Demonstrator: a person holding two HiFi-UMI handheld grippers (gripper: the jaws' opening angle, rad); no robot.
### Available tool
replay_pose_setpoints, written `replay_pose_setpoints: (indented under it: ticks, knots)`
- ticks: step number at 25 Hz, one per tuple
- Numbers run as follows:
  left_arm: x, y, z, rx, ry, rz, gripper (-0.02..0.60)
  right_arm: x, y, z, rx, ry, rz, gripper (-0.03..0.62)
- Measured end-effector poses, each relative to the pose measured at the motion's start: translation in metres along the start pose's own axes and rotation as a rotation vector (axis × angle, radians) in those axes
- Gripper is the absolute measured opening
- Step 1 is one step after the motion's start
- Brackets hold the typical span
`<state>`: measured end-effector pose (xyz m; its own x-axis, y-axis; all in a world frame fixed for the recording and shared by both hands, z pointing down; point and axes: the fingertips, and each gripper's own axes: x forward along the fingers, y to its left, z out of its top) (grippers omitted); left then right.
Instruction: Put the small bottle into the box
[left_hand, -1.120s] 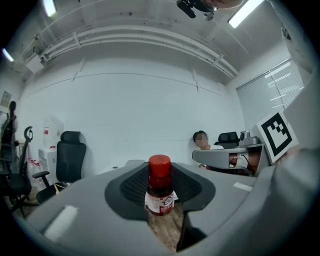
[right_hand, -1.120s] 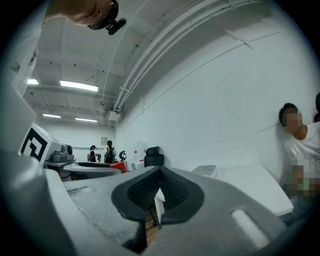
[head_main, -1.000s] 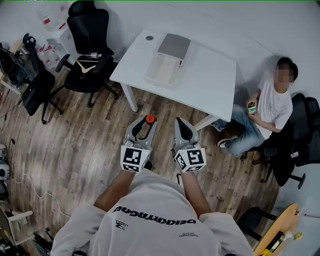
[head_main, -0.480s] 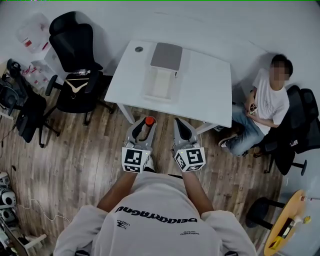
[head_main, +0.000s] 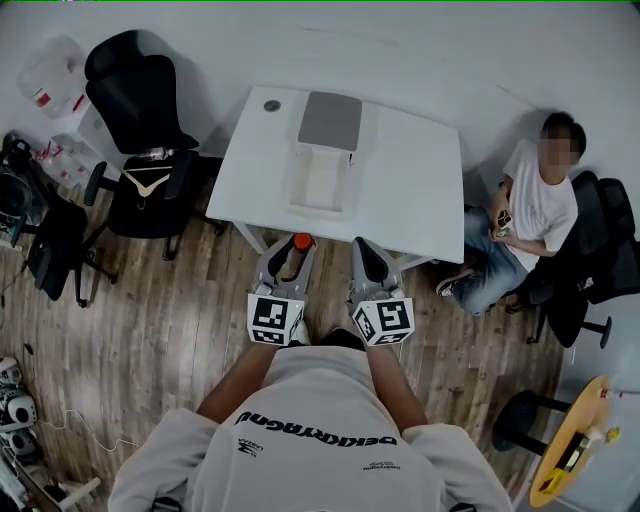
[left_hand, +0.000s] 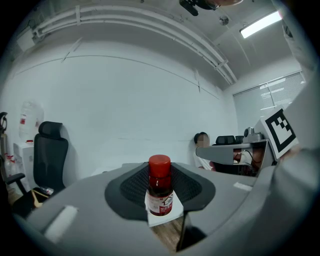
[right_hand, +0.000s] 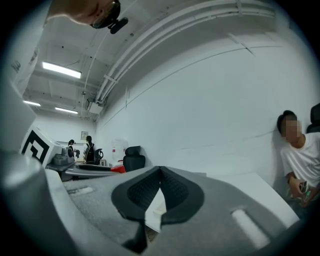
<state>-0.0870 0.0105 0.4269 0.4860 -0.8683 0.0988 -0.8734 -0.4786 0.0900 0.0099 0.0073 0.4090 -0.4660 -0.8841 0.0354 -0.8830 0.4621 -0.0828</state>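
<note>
Underfoot, a wood-plank floor (head_main: 150, 300) across the whole room. Against the far wall, a white desk (head_main: 420, 190), just ahead of both grippers. To the left of it, a black office chair (head_main: 140, 110) with a hanger on the seat. To the right, a seated person (head_main: 535, 200) in a white shirt, well apart from the work. On the desk, toward its left half, a pale open box (head_main: 322, 180), with its grey lid (head_main: 330, 120) raised at the far end. Near the desk's front edge, the left gripper (head_main: 290, 250) and the right gripper (head_main: 362, 250), side by side, each with its marker cube toward the person holding them. Left gripper clamped on the small bottle (left_hand: 160, 190): upright between the ribbed pads, red cap above the jaws, labelled body pinched from both sides, wood floor visible beneath, not yet at the box. Right gripper pressed together at the tips, nothing between the pads.
</note>
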Motion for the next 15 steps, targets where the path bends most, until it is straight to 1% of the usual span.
replay_pose_setpoints:
  ticks: [3,9,15]
  knots:
    - [0.014,0.003,-0.004,0.008,0.015,-0.010,0.138,0.010,-0.007,-0.005,0.010,0.011,0.000,-0.002]
    - [0.047,0.010,-0.009,0.034,0.043,-0.002,0.138,0.036,-0.032,-0.011,0.024,0.022,0.004,-0.002]
    - [0.080,0.017,-0.006,0.030,0.055,0.014,0.138,0.062,-0.055,-0.016,0.041,0.036,0.019,-0.002]
